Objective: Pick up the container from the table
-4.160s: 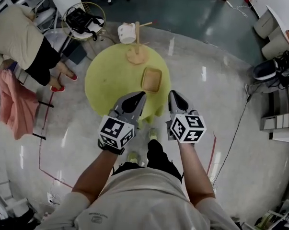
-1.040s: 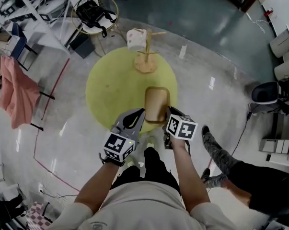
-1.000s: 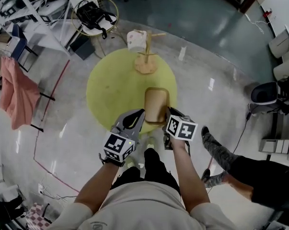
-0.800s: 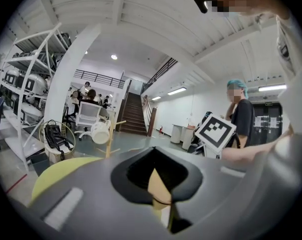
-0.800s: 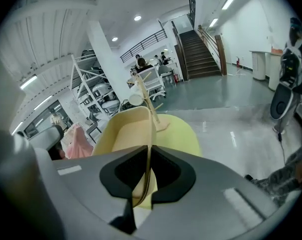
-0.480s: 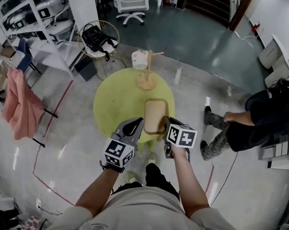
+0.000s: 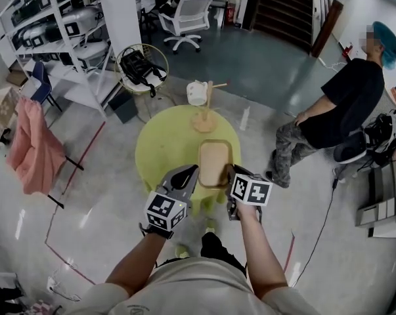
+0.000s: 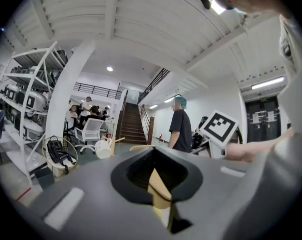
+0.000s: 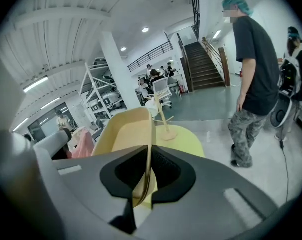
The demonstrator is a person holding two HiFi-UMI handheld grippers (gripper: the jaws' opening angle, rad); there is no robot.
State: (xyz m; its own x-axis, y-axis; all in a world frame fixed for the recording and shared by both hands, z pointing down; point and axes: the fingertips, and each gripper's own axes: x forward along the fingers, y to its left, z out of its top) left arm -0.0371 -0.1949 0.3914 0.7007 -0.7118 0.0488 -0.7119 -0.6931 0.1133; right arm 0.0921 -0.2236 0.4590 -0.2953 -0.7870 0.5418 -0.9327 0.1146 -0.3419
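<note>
The container (image 7: 215, 162), a shallow light-wood tray, hangs in the air above the near edge of the round yellow table (image 7: 163, 151). My right gripper (image 7: 230, 171) is shut on its right rim; in the right gripper view the container's wall (image 9: 121, 134) runs straight between the closed jaws of the right gripper (image 9: 145, 180). My left gripper (image 7: 188, 174) meets the tray's left side. In the left gripper view a thin beige edge of the container (image 8: 159, 191) is pinched in the left gripper (image 8: 158, 185).
At the table's far side stands a wooden peg stand (image 7: 205, 119) with a white mug (image 7: 197, 92). A person (image 7: 329, 120) stands right of the table. Behind are a wire basket with a black bag (image 7: 140, 67), a white chair (image 7: 188, 15) and shelving (image 7: 53, 25); a pink cloth (image 7: 30, 153) hangs left.
The container has gone from lying on the table to being held above its near edge. A person has walked in from the right and now stands beside the table.
</note>
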